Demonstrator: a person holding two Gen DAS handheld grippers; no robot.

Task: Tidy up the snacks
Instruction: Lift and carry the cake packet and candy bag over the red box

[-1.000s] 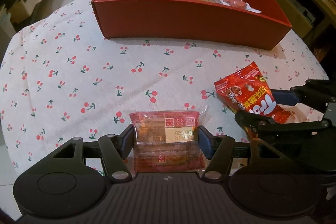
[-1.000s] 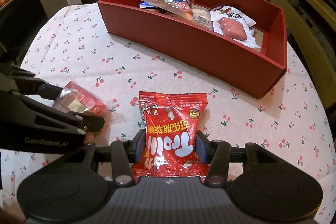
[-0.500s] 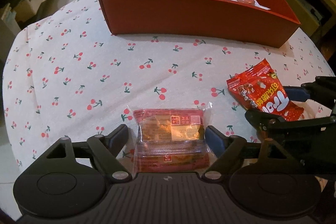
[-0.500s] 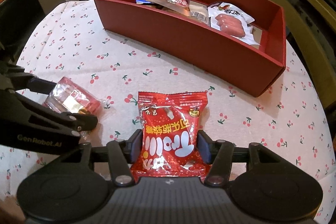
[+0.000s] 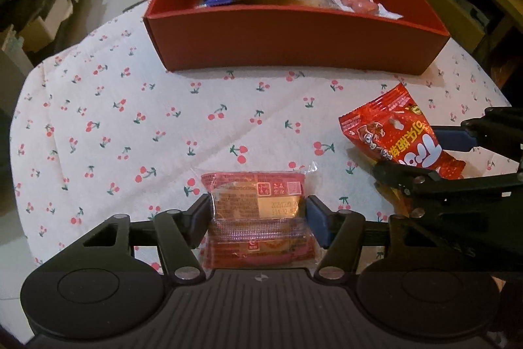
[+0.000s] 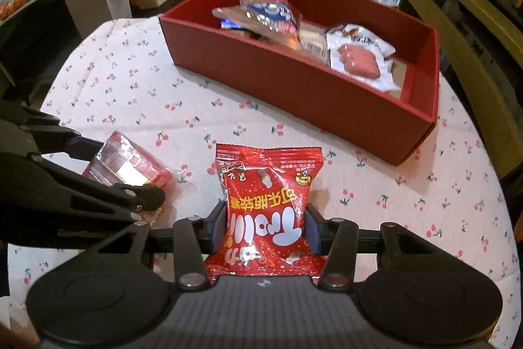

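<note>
A pink, clear-wrapped cake packet [image 5: 255, 192] lies on the cherry-print tablecloth [image 5: 130, 120]. My left gripper [image 5: 258, 215] is closing on it, with the blue pads pressing both of its sides. A red gummy bag [image 6: 266, 182] with white lettering sits between the jaws of my right gripper [image 6: 264, 228], which is also closing and pinches the bag's waist. Each view shows the other gripper too: the right gripper [image 5: 425, 157] on the red bag [image 5: 389, 133], and the left gripper [image 6: 121, 169] on the packet [image 6: 130, 165]. The red box [image 5: 294, 41] stands beyond them.
The red box [image 6: 294, 87] holds several snack packets, and its right end has bare floor. Bare tablecloth [image 6: 114, 80] lies between the grippers and the box. Shelves and cartons stand past the table's left edge, and a wooden bench stands at the right.
Both grippers spread their jaws half a second ago and have closed back onto their packets. The packets and the box have stayed in place.
</note>
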